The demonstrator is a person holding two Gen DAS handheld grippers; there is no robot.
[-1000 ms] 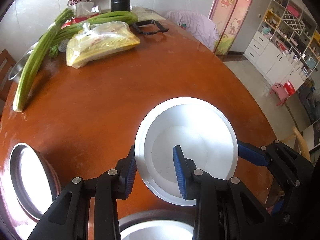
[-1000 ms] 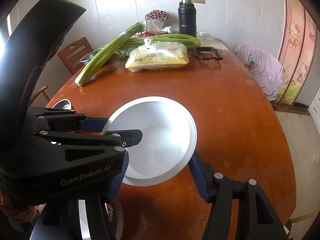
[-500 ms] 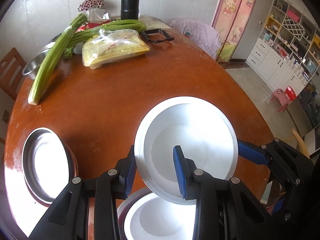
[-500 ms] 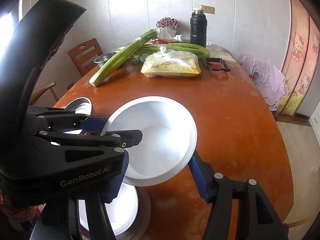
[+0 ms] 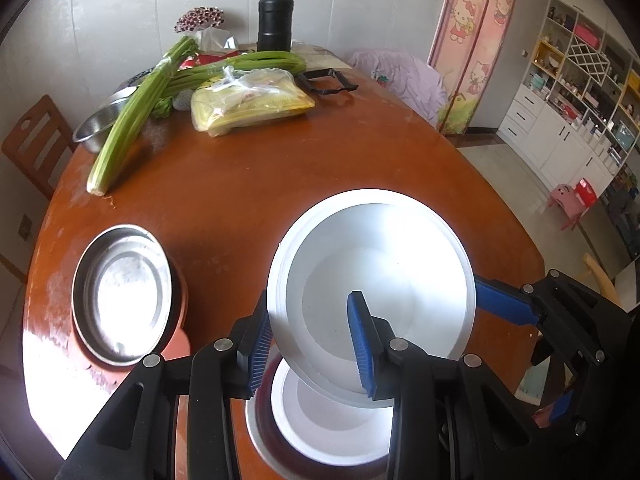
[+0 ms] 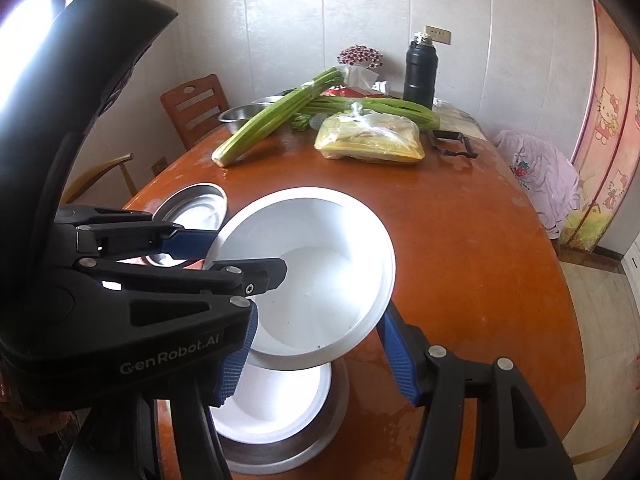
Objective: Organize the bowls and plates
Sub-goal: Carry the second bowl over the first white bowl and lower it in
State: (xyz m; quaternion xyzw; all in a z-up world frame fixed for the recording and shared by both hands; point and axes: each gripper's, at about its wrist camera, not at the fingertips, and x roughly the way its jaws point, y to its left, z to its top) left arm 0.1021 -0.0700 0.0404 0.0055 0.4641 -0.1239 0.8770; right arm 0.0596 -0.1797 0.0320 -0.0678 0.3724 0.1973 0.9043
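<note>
White and shallow, one bowl (image 5: 372, 296) is hanging tilted above the table (image 5: 280, 184), its near rim pinched by the left gripper (image 5: 310, 342) while the right gripper (image 6: 316, 354) is straddling it, jaws wide, touching nothing I can make out. Stacking seems underway: next, lowering it level into the second white bowl (image 5: 332, 428) nested in a steel dish (image 6: 320, 432) below (two steel dishes showing, the other (image 5: 120, 292) left).

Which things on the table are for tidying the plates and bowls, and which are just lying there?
For the job:
held white bowl, pinched by left gripper
white bowl below
steel plate
right gripper

Just lying there:
celery
yellow bag
black flask
steel basin
</note>
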